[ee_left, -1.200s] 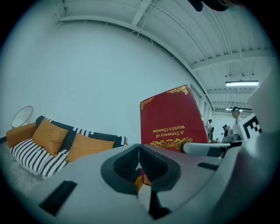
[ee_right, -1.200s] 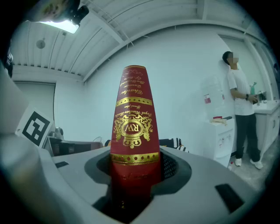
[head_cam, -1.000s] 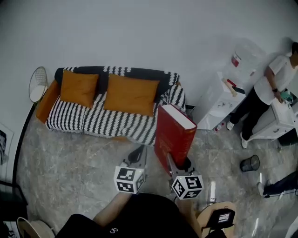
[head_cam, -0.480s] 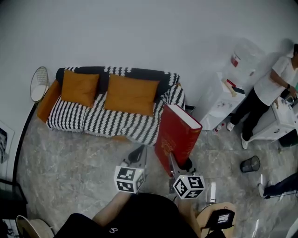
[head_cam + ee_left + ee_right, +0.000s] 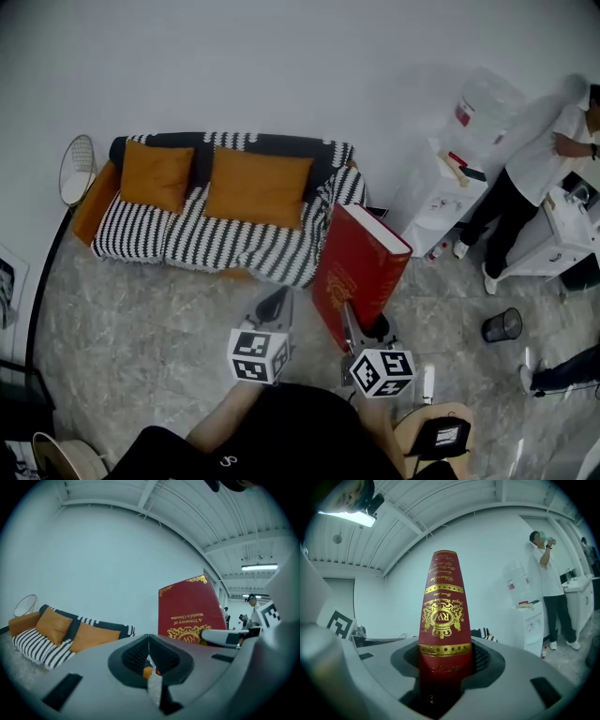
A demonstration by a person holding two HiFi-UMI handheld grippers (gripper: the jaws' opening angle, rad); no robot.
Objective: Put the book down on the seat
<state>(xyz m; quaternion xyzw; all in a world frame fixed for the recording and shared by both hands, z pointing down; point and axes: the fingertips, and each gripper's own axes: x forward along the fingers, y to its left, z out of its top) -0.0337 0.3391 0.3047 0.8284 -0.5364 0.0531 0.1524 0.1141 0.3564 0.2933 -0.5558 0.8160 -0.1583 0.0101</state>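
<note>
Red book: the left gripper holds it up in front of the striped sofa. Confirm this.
Wrong gripper: the right gripper holds the red book up in front of the striped sofa; the right gripper view shows its jaws closed on the book.

Grey left gripper (image 5: 275, 303), right gripper (image 5: 362, 328), black-and-white marker cubes (image 5: 258, 356), black top (image 5: 267, 436)

The red book (image 5: 443, 620) bears a gold "RW" monogram on its spine.
</note>
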